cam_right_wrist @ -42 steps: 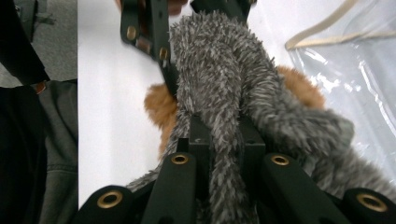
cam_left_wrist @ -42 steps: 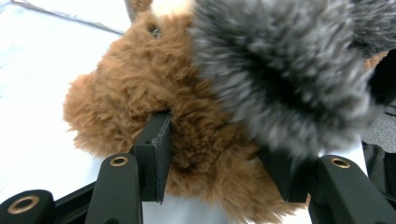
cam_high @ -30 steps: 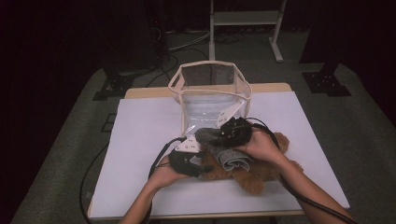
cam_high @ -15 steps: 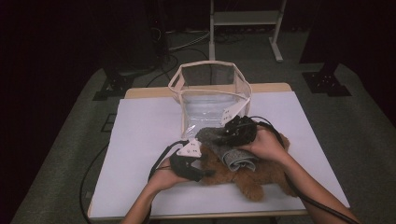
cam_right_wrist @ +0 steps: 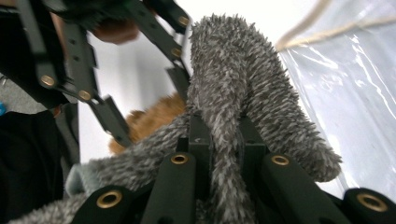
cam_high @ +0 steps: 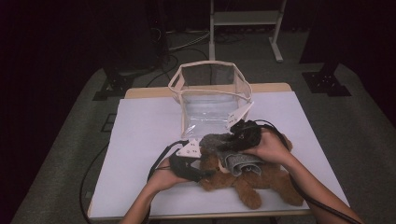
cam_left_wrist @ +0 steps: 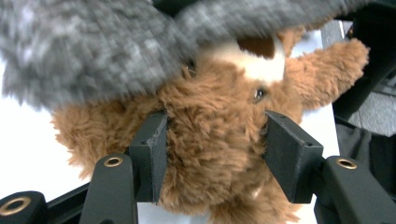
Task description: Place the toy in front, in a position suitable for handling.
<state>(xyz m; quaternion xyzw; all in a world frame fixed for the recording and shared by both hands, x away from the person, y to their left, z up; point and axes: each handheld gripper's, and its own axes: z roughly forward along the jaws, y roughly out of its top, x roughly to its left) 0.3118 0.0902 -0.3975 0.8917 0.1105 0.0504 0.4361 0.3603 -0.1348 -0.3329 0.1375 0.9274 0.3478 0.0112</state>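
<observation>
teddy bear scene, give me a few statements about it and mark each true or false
1. The right gripper is shut on a grey fuzzy cloth. True.
2. The teddy bear sits inside the clear bag. False: it lies on the white table, in front of the bag.
3. The left gripper has its jaws on either side of the bear's head. True.
4. The bear is grey. False: it is brown, with a pale muzzle.
5. The clear bag lies flat and folded. False: it stands upright with its top open.
</observation>
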